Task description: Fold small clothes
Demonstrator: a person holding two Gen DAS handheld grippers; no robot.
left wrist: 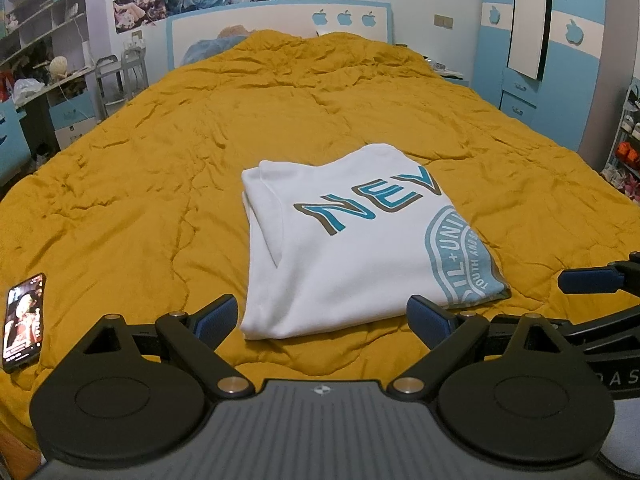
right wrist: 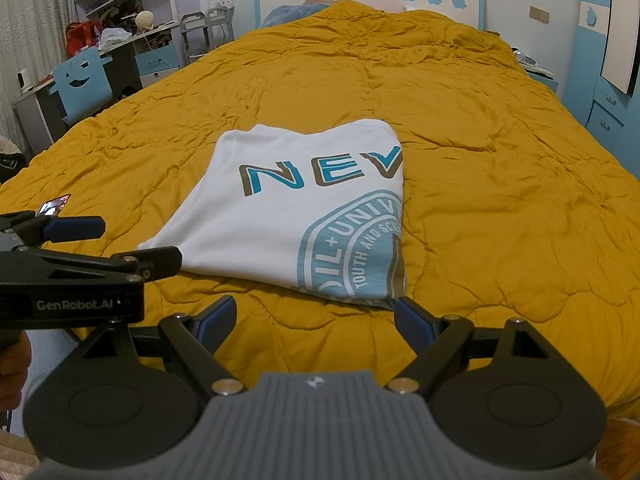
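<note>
White folded shirt [left wrist: 352, 248] before both spread tools [left wrist: 322, 320].

A: Item?
B: One white cotton T-shirt [left wrist: 352, 248], folded into a compact rectangle, lying flat on the mustard-yellow quilted bedspread [left wrist: 160, 168], near the bed's foot.

A: Markings?
B: Print faces up. Teal letters "NEV" with brown outline, cut off at the right fold; below it, part of a light-blue round seal.

A: Edges?
B: Layers stacked along the left side; sleeve seam visible there. Fabric smooth.
</note>
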